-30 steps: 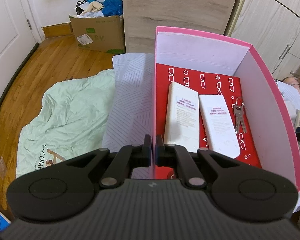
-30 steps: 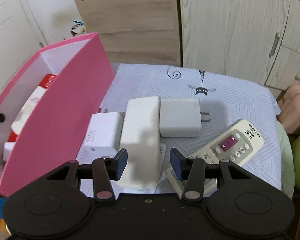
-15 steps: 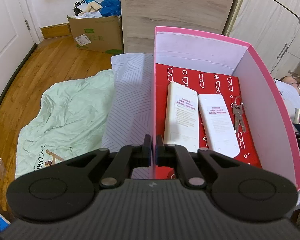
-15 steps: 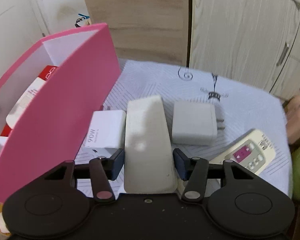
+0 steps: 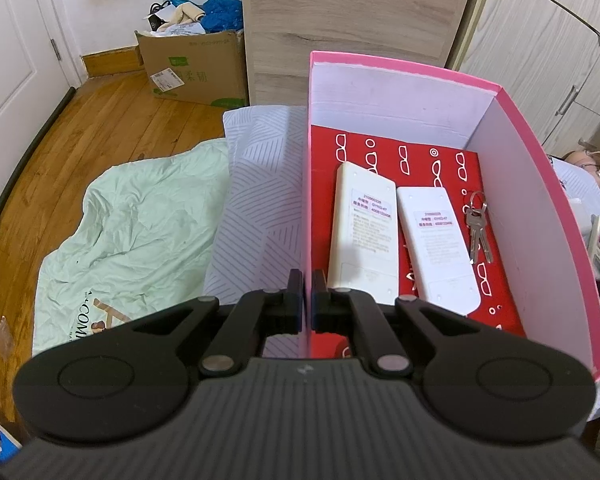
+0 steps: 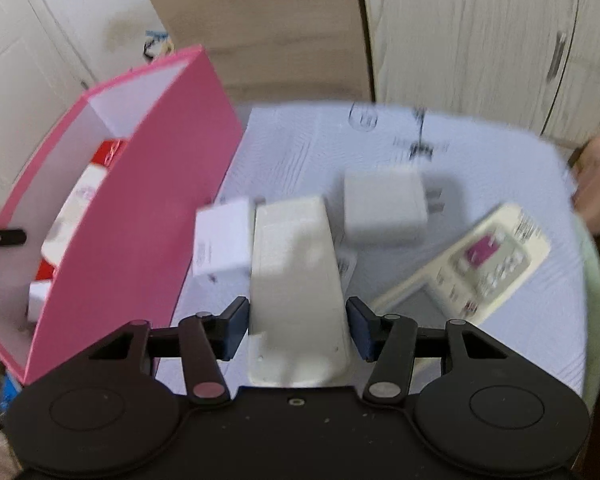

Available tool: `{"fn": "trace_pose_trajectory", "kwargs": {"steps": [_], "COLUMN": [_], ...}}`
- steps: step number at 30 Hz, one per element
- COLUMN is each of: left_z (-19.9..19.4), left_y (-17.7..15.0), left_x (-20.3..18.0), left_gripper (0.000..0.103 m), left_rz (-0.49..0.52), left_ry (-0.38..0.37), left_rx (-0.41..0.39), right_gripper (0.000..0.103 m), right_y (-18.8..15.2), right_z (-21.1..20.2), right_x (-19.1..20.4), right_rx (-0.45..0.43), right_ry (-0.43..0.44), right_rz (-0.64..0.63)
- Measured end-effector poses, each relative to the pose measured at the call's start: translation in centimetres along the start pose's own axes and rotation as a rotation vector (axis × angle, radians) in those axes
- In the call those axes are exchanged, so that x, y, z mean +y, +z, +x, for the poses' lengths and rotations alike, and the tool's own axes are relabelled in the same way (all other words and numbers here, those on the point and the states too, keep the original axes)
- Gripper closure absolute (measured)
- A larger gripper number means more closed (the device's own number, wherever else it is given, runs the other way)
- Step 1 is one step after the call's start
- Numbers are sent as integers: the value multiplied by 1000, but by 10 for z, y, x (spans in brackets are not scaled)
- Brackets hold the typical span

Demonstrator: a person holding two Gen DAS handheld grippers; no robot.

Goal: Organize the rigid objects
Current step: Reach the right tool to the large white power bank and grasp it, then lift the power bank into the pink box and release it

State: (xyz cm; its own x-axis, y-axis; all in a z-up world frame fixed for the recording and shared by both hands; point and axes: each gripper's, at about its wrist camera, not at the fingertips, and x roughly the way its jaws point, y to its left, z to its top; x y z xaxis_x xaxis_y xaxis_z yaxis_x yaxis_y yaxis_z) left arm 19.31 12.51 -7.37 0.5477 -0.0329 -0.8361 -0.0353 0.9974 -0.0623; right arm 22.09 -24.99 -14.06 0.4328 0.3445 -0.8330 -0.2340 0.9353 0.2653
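Note:
A pink box (image 5: 400, 65) with a red floor stands on the bed. In it lie two white remotes (image 5: 364, 236) (image 5: 436, 248), face down, and a bunch of keys (image 5: 476, 220). My left gripper (image 5: 307, 300) is shut on the box's left wall near its front corner. To the right of the box (image 6: 140, 200), my right gripper (image 6: 296, 320) is shut on a white remote (image 6: 296, 272) that lies back side up, with both pads against its long sides. Around it lie a white charger (image 6: 220, 244), a second charger (image 6: 382, 208) and a remote with buttons (image 6: 488, 256).
The bed sheet (image 6: 500, 360) ends close to wooden wardrobe doors (image 6: 480, 40) at the back. Left of the box a green blanket (image 5: 132, 220) hangs toward the wooden floor. A cardboard box (image 5: 192, 68) stands by the far wall.
The right gripper slid forward along the white remote and its pads came against the sides. The remote now sits nearer the camera and the view behind it has shifted. The left gripper kept still.

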Motion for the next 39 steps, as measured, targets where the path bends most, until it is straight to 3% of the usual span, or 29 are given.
{"fn": "trace_pose_trajectory", "kwargs": {"steps": [3,8,10,16,18,26,33,39], "left_z": [0,0,0,1,1,2,2,2], "left_y": [1,0,0,-1,0,-1,0,0], "left_x": [1,1,2,2,3,2,2,3], "left_gripper": [100,100,100,100,100,100,100,100], "left_rz": [-1,1,-2,2,3,1,-6,-14], "left_ry": [1,1,0,2,1,2,2,4], "left_rx": [1,1,2,9,10,13,12,18], "right_gripper": [43,40,38,40,45,45,45,45], "right_y": [-5,-2,0,7,6,4,9,13], "right_z": [12,18,21,31,26,-14,-48,-74], "right_x": [2,5,6,19,23,21,21,48], "right_rx": [67,90,67,-30,-44,-137,-233,-314], "right_ry": [0,31,32,-79,-101,-111,-35,134], "right_rz": [-26,-21,-27,-94,-112,-90,-54,-5]}}
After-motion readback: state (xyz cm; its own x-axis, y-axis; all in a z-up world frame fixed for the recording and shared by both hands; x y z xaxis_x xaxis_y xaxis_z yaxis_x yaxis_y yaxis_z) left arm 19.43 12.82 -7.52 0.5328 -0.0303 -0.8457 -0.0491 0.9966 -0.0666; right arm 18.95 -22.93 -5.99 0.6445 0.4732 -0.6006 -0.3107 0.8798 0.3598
